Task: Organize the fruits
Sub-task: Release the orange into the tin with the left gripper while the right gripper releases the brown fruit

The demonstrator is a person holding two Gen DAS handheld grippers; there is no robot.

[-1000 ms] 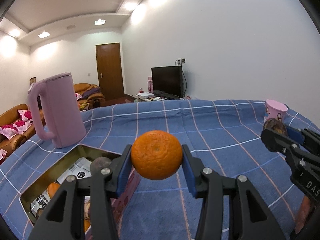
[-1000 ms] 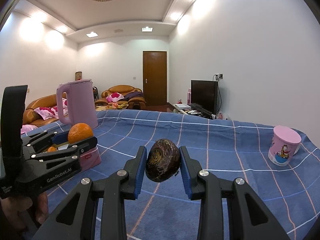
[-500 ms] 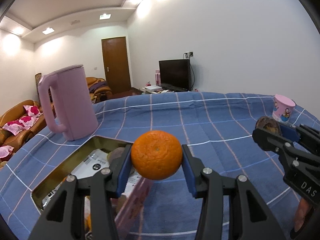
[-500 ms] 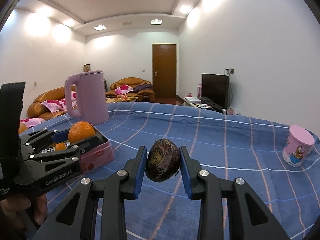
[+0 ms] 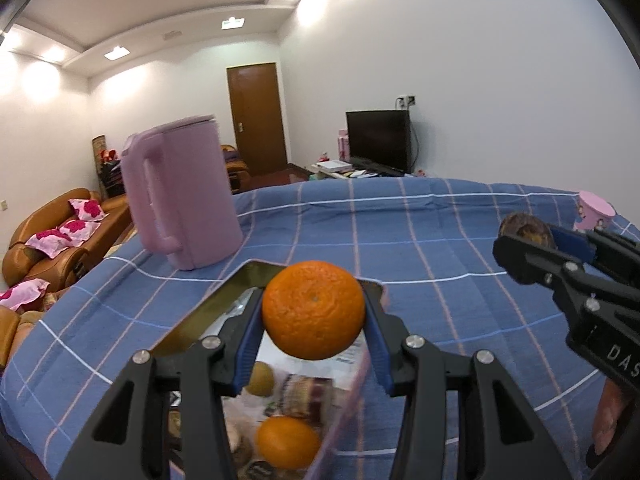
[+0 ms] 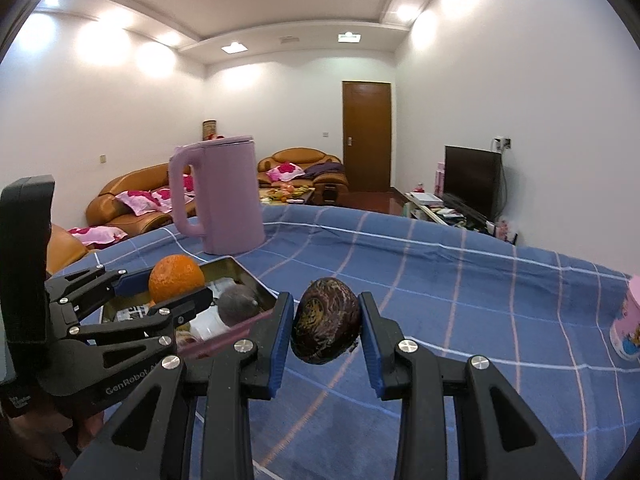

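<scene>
The orange [image 5: 314, 310] sits clamped between the left jaws.

White walls and recessed ceiling lights [image 6: 232, 47] frame a brown wooden door [image 6: 366, 136], tan leather sofas [image 6: 132, 204] and a black television [image 6: 472, 180].

Two close wrist views across one blue-checked table [image 5: 440, 248].

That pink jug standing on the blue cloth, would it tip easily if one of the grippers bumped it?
Probably, if struck high: the pink jug is tall for its base. Its side handle may make it turn when pushed there. The checked cloth under it might bunch rather than let it slide. How full it is cannot be told.
</scene>
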